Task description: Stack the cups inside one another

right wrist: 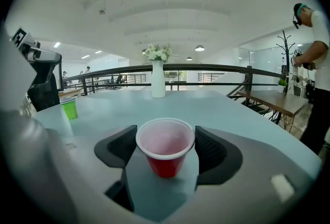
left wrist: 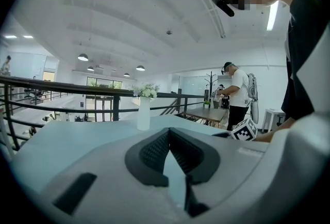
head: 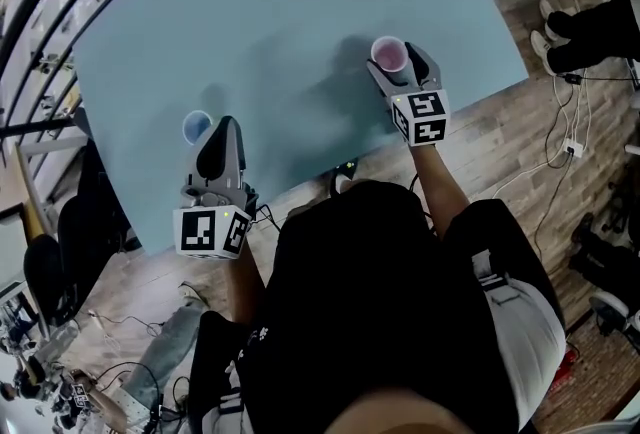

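The left gripper (head: pixel 224 134), jaws together and empty, has the small green plastic cup (right wrist: pixel 69 108) just left of its tip, while the right gripper (right wrist: pixel 166 140) gapes around the white-lined red plastic cup (right wrist: pixel 166 155), seemingly untouched, which an off-centre squeeze could tip or crush

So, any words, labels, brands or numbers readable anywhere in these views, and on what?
None: no readable text in any view.
On the left marker cube and the right marker cube: black-and-white square patterns only, no letters or digits.
The red cup, green cup and white vase: no print visible.
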Tool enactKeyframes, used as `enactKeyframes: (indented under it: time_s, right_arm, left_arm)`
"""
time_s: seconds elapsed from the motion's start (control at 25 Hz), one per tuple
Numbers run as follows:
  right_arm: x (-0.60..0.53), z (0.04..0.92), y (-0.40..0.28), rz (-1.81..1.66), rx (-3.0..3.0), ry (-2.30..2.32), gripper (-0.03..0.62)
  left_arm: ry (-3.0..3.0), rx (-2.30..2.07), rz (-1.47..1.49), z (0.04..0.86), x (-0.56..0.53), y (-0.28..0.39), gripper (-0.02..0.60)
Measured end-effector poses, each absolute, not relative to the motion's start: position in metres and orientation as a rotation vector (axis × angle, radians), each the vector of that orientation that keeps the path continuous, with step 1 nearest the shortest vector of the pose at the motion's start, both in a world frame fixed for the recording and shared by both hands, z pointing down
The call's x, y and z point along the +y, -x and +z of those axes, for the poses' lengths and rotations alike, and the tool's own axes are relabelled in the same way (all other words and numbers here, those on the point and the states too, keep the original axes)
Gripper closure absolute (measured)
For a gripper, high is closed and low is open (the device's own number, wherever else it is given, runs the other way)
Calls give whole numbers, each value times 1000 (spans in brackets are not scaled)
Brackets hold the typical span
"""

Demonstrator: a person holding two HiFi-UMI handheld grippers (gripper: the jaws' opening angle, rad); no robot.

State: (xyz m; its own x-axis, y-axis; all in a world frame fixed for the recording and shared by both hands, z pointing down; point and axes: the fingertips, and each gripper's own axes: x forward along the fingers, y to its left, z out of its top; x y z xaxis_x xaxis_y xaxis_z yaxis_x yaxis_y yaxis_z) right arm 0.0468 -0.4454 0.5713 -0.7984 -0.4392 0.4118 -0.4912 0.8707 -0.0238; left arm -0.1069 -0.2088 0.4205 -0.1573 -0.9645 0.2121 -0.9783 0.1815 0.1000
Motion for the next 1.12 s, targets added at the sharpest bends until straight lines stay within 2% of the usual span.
enactKeyframes:
  time_s: [0.36, 1.12]
  right_arm:
    - [-428, 539, -29, 162, -2731, -625, 244]
    - [-343, 476, 75, 144, -2891, -229, 244]
  left_arm:
    - [-1839, -2269, 79, 418, -187, 108, 588]
    - [-1624, -2444, 2, 403, -119, 150, 588]
